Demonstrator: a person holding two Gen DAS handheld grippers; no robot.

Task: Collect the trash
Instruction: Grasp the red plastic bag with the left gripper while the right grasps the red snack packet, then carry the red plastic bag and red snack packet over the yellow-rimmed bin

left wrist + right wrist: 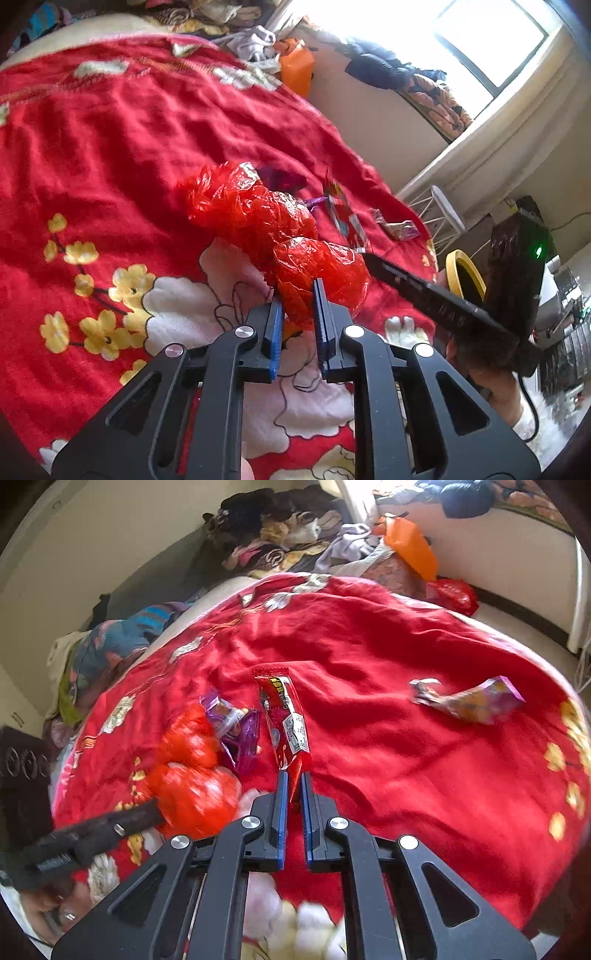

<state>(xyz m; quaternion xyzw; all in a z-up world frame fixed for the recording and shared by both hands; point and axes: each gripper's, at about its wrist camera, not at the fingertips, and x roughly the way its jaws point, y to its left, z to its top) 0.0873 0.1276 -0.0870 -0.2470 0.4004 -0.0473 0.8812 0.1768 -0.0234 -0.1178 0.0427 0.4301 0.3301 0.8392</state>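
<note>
Nearest your left lens, the left gripper (299, 295) is clenched on the near lobe of the crumpled red plastic bag (258, 218), its blue pads (275, 317) pressing into the film while the rest of the bag trails away over the red floral blanket (129, 147). Your right gripper (292, 786) is pinched onto the near end of the red snack wrapper (284, 716), which stretches straight away from you across the blanket. Just left of that wrapper lies a purple wrapper (236, 731), touching or nearly touching the red bag in the right wrist view. A pale purple wrapper (476, 701) sits well apart to the right, near the bed's rounded right edge, with open blanket between it and your fingers. Past that edge the floor drops away toward the wall. At the far end, piled clothes (280, 528) and an orange bag (410, 546) crowd the bed's head.
</note>
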